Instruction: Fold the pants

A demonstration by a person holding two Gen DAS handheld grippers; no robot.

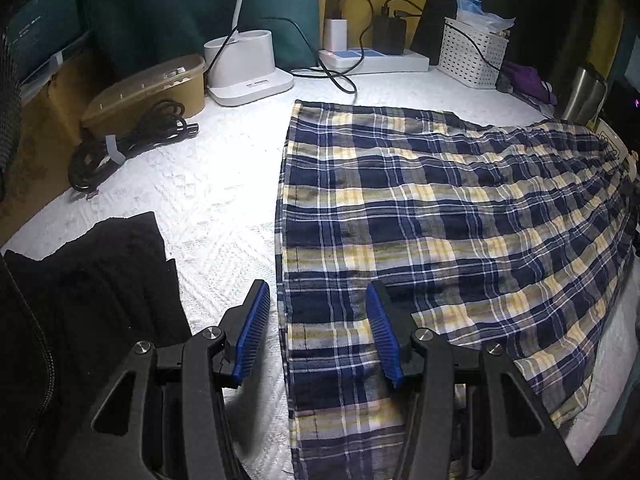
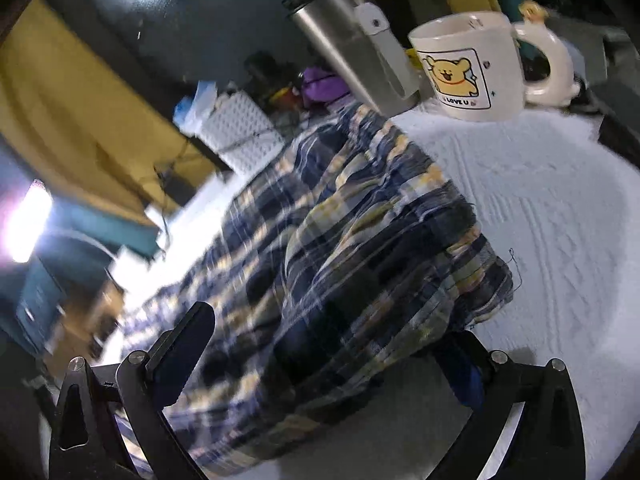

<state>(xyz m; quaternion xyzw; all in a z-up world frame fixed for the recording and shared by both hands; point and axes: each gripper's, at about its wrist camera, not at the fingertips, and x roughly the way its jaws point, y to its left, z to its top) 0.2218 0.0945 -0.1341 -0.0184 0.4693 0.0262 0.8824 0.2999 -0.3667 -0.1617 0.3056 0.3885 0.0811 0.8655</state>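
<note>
A: Where are the plaid pants (image 1: 420, 216) lying?

B: They are lying flat on the white textured counter (image 1: 208, 184), spreading away from the white desk-lamp base (image 1: 248, 68), which is standing just beyond their far left corner. Their straight left edge is running from that base toward the camera.

A: What is the left hand-held gripper (image 1: 316, 336) doing?

B: It is hovering with its jaws apart, straddling that left edge. One blue pad (image 1: 252, 336) is sitting over bare counter, the other over the plaid cloth, and nothing is pinched between them.

A: And the right hand-held gripper (image 2: 324, 364)?

B: Its jaws are spread wide, and a bunched fold of the pants (image 2: 340, 248) is lying between them. The view is blurred, so I cannot tell whether the fingers are pressing the cloth.

A: What else is sitting around the lamp base?

B: A brown lidded container (image 1: 148, 88) is sitting just left of it, with a coiled black cable (image 1: 128, 144) lying in front of that. To the right of the base, a white power strip (image 1: 376, 60) is holding two chargers, and a white perforated basket (image 1: 472, 56) is standing further right. A steel tumbler (image 2: 352, 48) and a cream bear mug (image 2: 472, 68) are standing at the far end of the pants, well away from the lamp base. Dark black fabric (image 1: 92, 292) is lying on the near side of the base, beside the left gripper.
</note>
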